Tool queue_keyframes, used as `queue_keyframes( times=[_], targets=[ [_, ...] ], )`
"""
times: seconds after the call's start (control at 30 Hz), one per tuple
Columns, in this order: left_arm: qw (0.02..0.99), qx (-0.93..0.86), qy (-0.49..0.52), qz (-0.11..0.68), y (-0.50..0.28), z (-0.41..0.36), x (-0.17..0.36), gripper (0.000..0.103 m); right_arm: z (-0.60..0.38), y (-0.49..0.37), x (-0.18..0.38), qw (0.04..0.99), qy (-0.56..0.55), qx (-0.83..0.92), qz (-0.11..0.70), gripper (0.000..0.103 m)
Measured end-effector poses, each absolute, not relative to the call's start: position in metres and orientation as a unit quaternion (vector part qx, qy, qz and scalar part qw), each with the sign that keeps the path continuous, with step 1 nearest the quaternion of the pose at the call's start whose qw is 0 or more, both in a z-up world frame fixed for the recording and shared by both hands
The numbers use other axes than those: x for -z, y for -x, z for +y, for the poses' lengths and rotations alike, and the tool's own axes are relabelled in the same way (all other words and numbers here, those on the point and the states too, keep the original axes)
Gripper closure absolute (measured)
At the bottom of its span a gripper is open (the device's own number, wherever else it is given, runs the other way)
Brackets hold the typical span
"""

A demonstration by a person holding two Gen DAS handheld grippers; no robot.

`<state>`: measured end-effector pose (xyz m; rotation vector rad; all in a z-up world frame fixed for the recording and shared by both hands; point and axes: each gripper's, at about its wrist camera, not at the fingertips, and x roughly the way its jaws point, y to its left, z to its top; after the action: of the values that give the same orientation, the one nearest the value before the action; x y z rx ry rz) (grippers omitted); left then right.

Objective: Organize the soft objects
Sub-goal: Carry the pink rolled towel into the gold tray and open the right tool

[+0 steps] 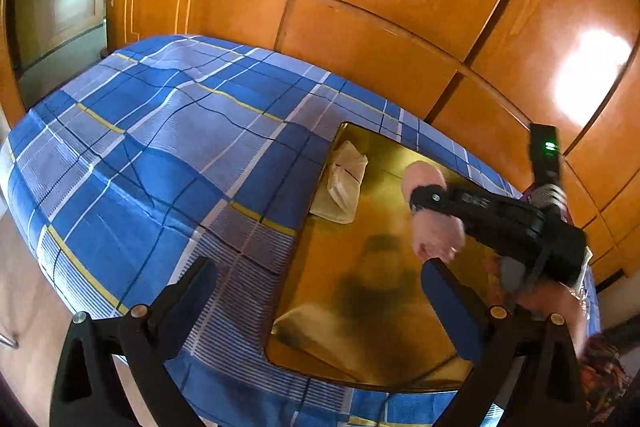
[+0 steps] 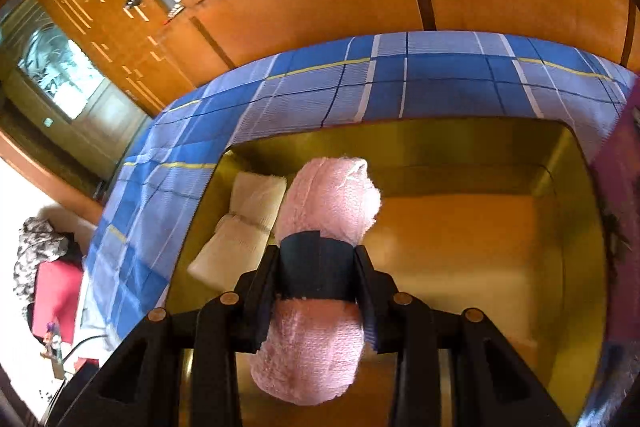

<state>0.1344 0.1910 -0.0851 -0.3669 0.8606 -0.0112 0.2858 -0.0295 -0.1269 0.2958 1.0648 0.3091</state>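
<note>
Left tongs point(image 1: 320, 291) spread wide, right tongs point(image 2: 318, 271) clamped

A folded towel point(image 2: 248, 223) lies in the tray's point(image 2: 576, 227) left end.

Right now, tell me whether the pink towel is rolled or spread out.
Rolled: the pink towel is a tight cylinder clamped in the right gripper, above the gold tray.

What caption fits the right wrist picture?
Right gripper holds a rolled pink towel over a gold tray, beside a cream towel.
</note>
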Motion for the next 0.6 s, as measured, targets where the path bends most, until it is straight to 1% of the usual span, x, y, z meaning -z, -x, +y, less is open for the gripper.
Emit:
queue_keyframes(
  times=[0.13,0.27,0.6],
  targets=[
    [0.890,0.001,0.184,0.416,-0.134,0.197,0.086,0.000,-0.022,-0.302,0.136,0.843,-0.138,-0.127,0.505,0.065],
    [0.886,-0.001,0.193,0.422,-0.134,0.199,0.089,0.000,-0.020,-0.311,0.139,0.835,-0.169,-0.132,0.507,0.062],
    [0.886,0.006,0.195,0.420,-0.131,0.188,0.087,0.000,-0.033,-0.268,0.075,0.868,-0.158,-0.146,0.447,0.061]
  ],
)
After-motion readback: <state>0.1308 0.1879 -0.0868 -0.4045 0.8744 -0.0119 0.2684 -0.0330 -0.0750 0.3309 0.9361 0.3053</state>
